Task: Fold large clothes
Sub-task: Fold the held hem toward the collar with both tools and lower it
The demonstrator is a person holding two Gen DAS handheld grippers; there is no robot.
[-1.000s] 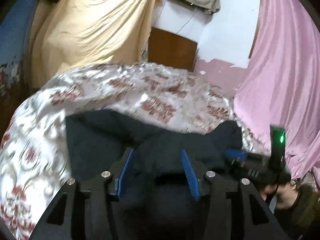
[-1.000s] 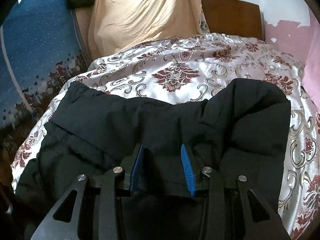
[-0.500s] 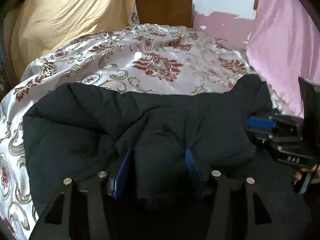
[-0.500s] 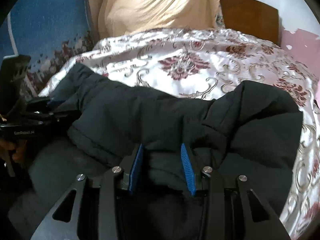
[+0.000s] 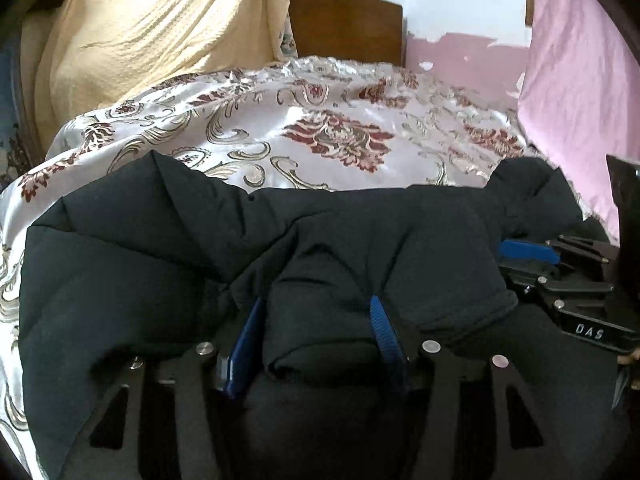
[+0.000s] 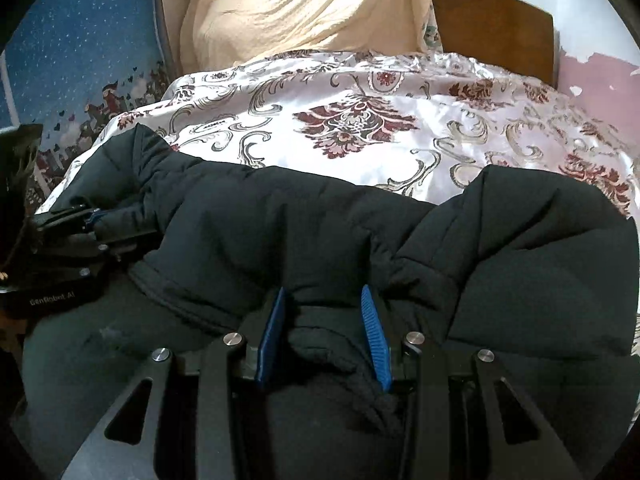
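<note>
A large black padded jacket (image 5: 168,248) lies across the near part of a bed and also fills the lower right wrist view (image 6: 280,220). My left gripper (image 5: 316,312) is shut on a thick fold of the jacket's edge between its blue pads. My right gripper (image 6: 322,306) is shut on another fold of the same edge. The right gripper shows at the right of the left wrist view (image 5: 532,252), and the left gripper shows at the left of the right wrist view (image 6: 80,220). Both hold the jacket's near edge, roughly side by side.
The bed has a shiny white cover with red floral pattern (image 5: 340,140), also seen in the right wrist view (image 6: 360,120). A yellow cloth (image 5: 160,32) and a wooden headboard (image 5: 344,24) stand behind. A pink curtain (image 5: 580,100) hangs right. A blue patterned wall (image 6: 72,48) is left.
Both grippers have moved forward over the bed with the jacket's edge held, carrying it further onto the cover. The two grippers came into each other's view.
</note>
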